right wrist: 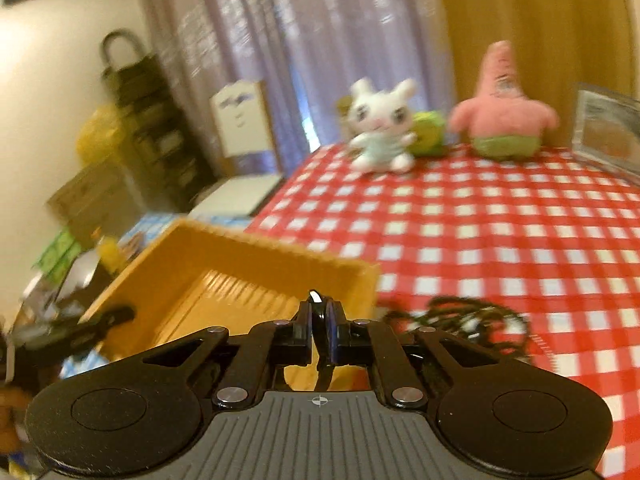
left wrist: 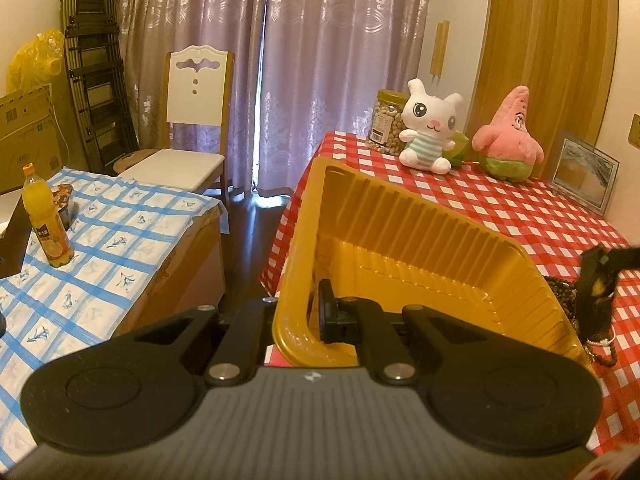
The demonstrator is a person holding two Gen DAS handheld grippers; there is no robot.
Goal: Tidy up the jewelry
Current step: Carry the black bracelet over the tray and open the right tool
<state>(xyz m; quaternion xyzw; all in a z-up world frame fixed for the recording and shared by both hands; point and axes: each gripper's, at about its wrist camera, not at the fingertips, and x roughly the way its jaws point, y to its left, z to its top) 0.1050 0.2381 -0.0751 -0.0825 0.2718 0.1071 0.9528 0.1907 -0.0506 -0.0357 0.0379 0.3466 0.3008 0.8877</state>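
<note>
A ribbed yellow plastic tray (left wrist: 420, 240) is tilted up at the left edge of the red checked table (left wrist: 520, 216). My left gripper (left wrist: 304, 316) is shut on the tray's near wall. The tray's inside looks empty. Dark beaded necklaces (left wrist: 560, 292) lie on the cloth beside the tray, and show blurred in the right wrist view (right wrist: 460, 320). My right gripper (right wrist: 318, 320) is shut on a thin dark piece of jewelry (right wrist: 320, 312), near the tray (right wrist: 224, 280). It also shows at the right in the left wrist view (left wrist: 596, 284).
A white bunny plush (left wrist: 430, 128), a pink star plush (left wrist: 508, 136), a nut jar (left wrist: 388, 120) and a picture frame (left wrist: 584, 176) stand at the table's back. To the left is a blue checked table (left wrist: 100, 248) with an orange juice bottle (left wrist: 46, 224), and a white chair (left wrist: 192, 120).
</note>
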